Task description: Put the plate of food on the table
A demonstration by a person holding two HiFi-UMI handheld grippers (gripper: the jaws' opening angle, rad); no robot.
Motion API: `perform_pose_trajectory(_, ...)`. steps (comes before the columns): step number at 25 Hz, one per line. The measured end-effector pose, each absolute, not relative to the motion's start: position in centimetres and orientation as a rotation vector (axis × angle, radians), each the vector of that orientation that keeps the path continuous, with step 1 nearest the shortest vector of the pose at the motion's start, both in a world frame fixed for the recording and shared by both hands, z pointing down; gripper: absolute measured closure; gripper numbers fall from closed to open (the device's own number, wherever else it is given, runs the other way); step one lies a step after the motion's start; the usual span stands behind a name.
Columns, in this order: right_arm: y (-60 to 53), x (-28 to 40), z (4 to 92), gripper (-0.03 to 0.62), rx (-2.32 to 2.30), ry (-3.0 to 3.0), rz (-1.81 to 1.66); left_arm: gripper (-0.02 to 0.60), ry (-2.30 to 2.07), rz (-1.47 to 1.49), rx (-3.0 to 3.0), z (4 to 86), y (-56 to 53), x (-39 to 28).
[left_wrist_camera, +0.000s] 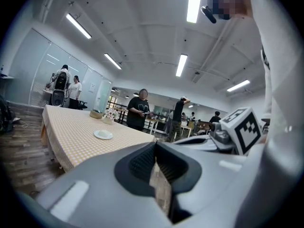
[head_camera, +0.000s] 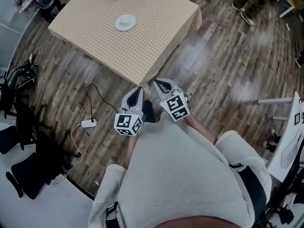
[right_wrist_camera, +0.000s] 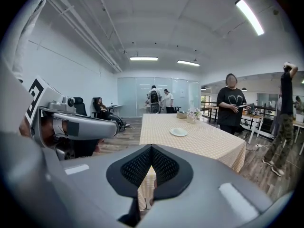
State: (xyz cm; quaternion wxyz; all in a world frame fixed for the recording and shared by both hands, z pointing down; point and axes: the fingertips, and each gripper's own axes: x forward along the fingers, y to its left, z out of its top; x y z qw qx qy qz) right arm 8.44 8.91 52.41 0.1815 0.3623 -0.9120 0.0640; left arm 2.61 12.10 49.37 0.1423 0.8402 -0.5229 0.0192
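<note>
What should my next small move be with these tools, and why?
Probably step toward the table: both the left tool and right tool are shut, empty and held back by its near corner, while the white plate lies well across the checked cloth.

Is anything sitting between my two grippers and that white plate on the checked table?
Nothing visible. The left gripper and right gripper, both shut and empty, hang off the near corner of the table; only its bare checked top lies between them and the white plate. The basket and flowers stand beyond it.
</note>
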Motion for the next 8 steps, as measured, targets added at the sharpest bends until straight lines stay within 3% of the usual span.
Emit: perform_pose_trajectory(8,9.8,7.87,53.16,0.597,1.019,-2.569,0.181,0.573,-1.514,0.055,2.424,49.62,12.7,1.83)
